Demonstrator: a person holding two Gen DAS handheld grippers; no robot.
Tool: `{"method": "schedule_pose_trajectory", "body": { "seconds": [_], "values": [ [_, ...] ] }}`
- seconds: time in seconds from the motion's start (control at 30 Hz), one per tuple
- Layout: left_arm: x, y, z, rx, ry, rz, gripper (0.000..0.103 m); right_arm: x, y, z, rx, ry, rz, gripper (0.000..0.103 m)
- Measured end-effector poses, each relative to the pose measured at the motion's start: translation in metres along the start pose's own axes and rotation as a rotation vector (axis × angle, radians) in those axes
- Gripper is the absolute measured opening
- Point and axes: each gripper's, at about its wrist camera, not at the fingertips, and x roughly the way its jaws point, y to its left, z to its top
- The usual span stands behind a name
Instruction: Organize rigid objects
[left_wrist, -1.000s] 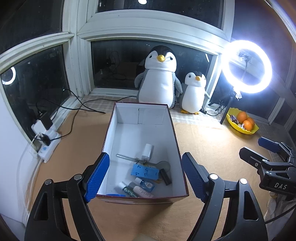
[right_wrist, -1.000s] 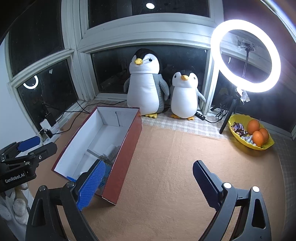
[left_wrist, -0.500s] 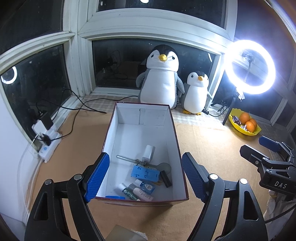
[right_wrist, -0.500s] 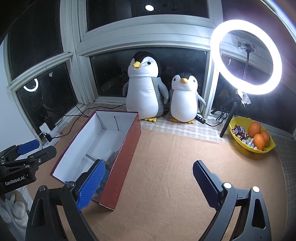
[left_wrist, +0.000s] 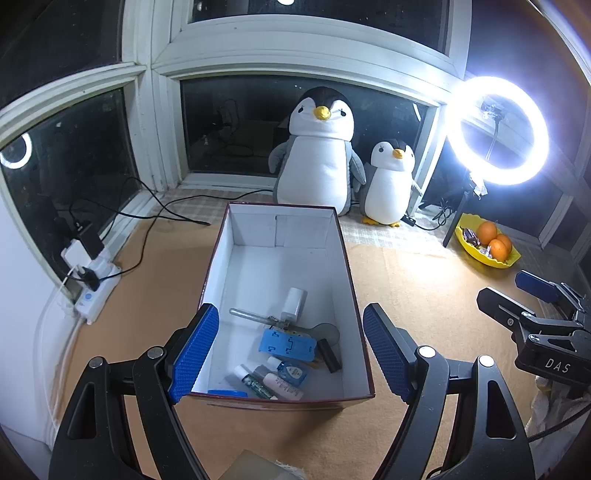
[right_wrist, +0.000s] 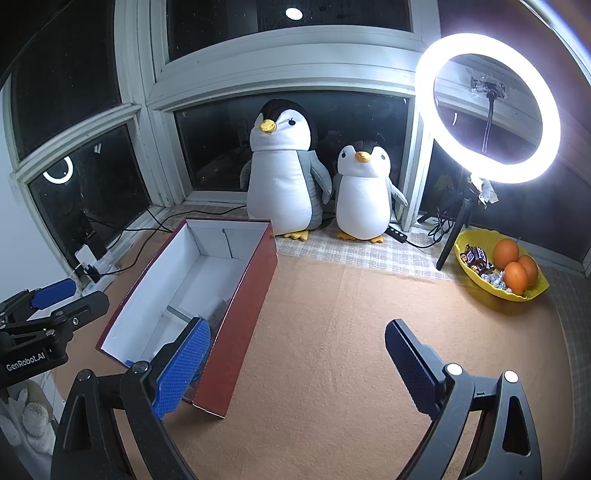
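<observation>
A cardboard box (left_wrist: 343, 258), red outside and white inside, stands open on the tan mat. At its near end lie a white charger (left_wrist: 293, 302), a blue card (left_wrist: 288, 345), a metal tool (left_wrist: 251, 317), a black stick (left_wrist: 328, 360) and several small bottles (left_wrist: 273, 382). My left gripper (left_wrist: 290, 354) hovers open over that near end, holding nothing. My right gripper (right_wrist: 295, 363) is open and empty above bare mat to the right of the box (right_wrist: 240, 325). Each gripper shows at the edge of the other's view: the right gripper (left_wrist: 535, 306) and the left gripper (right_wrist: 48, 306).
Two plush penguins (right_wrist: 280, 177) sit at the window behind the box. A ring light (right_wrist: 424, 92) on a stand and a yellow bowl (right_wrist: 532, 295) with oranges and sweets are at the back right. A power strip (left_wrist: 92, 291) with cables lies at the left wall. Something pale (left_wrist: 258, 469) pokes in at the bottom edge.
Both views have drifted only slightly. Both grippers stay open and the things in the box have not moved.
</observation>
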Motion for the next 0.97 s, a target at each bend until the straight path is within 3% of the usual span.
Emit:
{"method": "schedule_pose_trajectory", "body": {
  "seconds": [0.97],
  "values": [
    [0.0005,0.004,0.0003,-0.008,-0.006,0.005,0.081,0.0048,-0.0005,-0.0049,0.0,0.01,-0.002,0.094]
  ]
}}
